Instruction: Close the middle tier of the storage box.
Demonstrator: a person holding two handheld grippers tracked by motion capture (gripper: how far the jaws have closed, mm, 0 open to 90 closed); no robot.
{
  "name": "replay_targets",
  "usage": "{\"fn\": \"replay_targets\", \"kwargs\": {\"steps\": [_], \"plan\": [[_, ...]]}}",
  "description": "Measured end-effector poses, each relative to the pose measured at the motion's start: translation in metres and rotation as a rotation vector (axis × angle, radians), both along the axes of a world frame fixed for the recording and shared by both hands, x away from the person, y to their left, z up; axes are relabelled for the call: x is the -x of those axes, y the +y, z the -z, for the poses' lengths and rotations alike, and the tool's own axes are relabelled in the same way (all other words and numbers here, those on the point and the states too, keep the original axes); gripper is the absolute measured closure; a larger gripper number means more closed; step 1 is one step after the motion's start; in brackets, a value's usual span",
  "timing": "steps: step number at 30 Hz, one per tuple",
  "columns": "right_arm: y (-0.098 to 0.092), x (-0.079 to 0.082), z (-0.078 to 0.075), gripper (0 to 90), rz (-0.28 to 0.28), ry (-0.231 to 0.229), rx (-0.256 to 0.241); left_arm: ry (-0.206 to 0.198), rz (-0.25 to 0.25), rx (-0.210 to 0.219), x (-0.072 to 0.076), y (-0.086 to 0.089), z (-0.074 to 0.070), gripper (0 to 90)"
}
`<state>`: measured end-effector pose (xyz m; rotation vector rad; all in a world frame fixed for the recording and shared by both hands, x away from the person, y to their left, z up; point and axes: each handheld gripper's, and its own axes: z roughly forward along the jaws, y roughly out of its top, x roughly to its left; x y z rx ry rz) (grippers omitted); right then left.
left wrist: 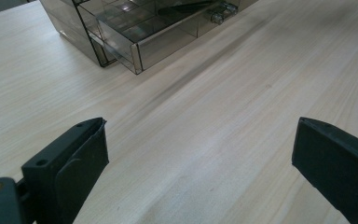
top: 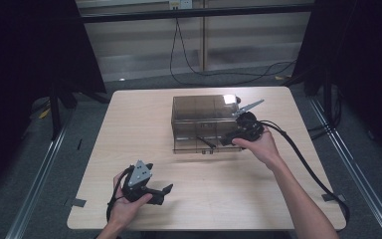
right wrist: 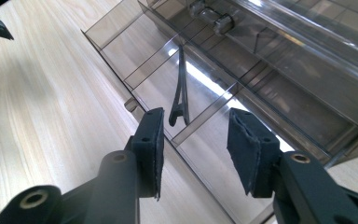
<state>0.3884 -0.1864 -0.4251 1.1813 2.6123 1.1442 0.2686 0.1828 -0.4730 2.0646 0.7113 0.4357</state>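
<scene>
Pale wood grain covers the surface, which stands in a dim room hung with dark curtains. At the smoky clear drawer box, the right hand-held gripper hangs over the pulled-out drawer, its jaws partly apart and gripping nothing. Just beyond its pads a slim black tool lies flat in one compartment of that drawer, its near end just ahead of the gap, not touching either pad. The drawer seems drawn out so the tool can be reached from above, and the gripper is angled down along it, likely lined up for a pick. Well in front of the box, the left hand-held gripper rests low near the surface's front edge, jaws spread wide and empty, apparently parked clear of the work.
</scene>
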Motion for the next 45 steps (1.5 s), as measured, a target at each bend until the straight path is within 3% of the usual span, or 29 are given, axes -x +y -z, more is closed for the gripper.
{"fn": "replay_targets", "kwargs": {"steps": [20,26,38,45], "plan": [[-0.03,0.024,0.006,56.1,0.066,-0.033,-0.045,0.006,0.014,0.021,0.0,-0.001,-0.001,4.2],[-0.04,0.033,0.008,56.0,0.08,-0.043,-0.063,0.038,0.022,0.014,-0.001,-0.004,0.001,4.6],[-0.057,0.056,0.012,56.9,0.124,-0.067,-0.104,0.028,-0.006,0.014,0.0,-0.006,0.001,6.0],[-0.062,0.071,0.014,52.1,0.128,-0.072,-0.125,0.011,-0.013,0.007,0.0,-0.007,0.0,6.5]]}}
